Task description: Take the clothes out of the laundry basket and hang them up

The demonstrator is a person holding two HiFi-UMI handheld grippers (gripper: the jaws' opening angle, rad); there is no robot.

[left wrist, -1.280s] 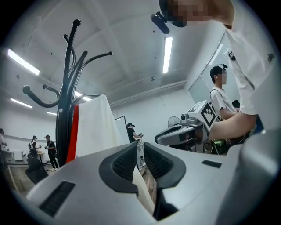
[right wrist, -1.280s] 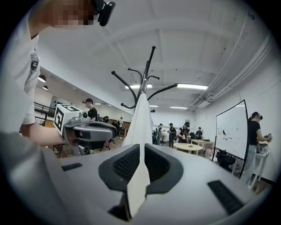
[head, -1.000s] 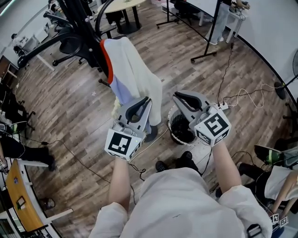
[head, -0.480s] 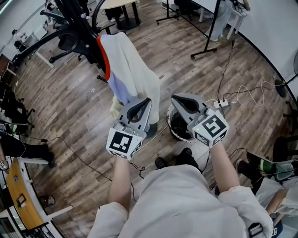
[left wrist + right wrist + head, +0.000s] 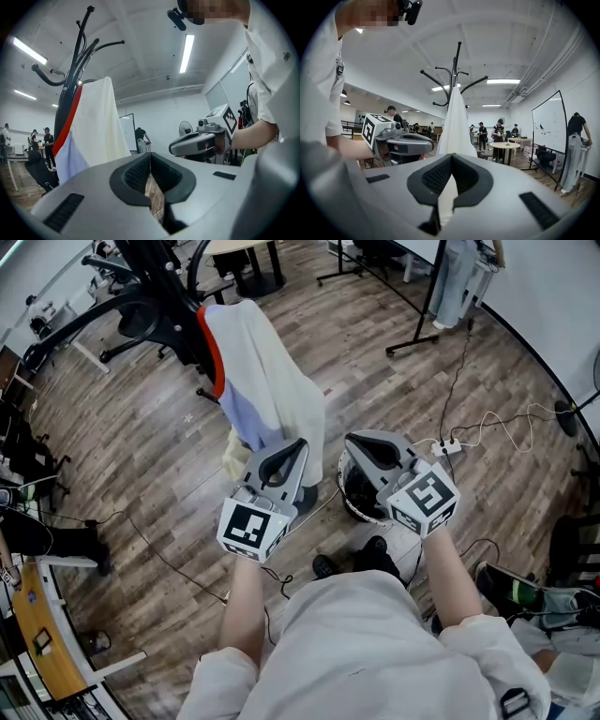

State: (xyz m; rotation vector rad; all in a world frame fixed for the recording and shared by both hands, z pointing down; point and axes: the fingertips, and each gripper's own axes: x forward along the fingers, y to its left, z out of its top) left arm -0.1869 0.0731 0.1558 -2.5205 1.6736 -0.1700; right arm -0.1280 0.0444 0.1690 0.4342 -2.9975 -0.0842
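Both tools closed, nothing in them. My left gripper (image 5: 294, 446) has its jaws pressed together in the left gripper view, and only floor shows through the slot behind the pads. My right gripper (image 5: 358, 441) is the same, with jaws together and empty. I hold both about level, side by side but apart, with the marker cubes facing me.

The laundry basket (image 5: 348, 497) is on the wood floor (image 5: 141, 456) right under my right gripper, which covers part of it in the head view. It is round with a dark inside, and I can't tell what's in it. My shoes (image 5: 325, 570) are just behind it.

One garment (image 5: 267, 381) is already hung on the black coat rack (image 5: 161, 285). It is cream, with a red strip down one edge and a pale lavender panel below. It hangs straight ahead of both grippers. In the head view the left tip overlaps its lower hem, but neither jaw is on it.

A power strip (image 5: 448, 449) with loose cables lies on the floor to the right of the basket. A second stand (image 5: 433, 287) holds pale clothes at the top right. Other people stand in the background of the right gripper view.
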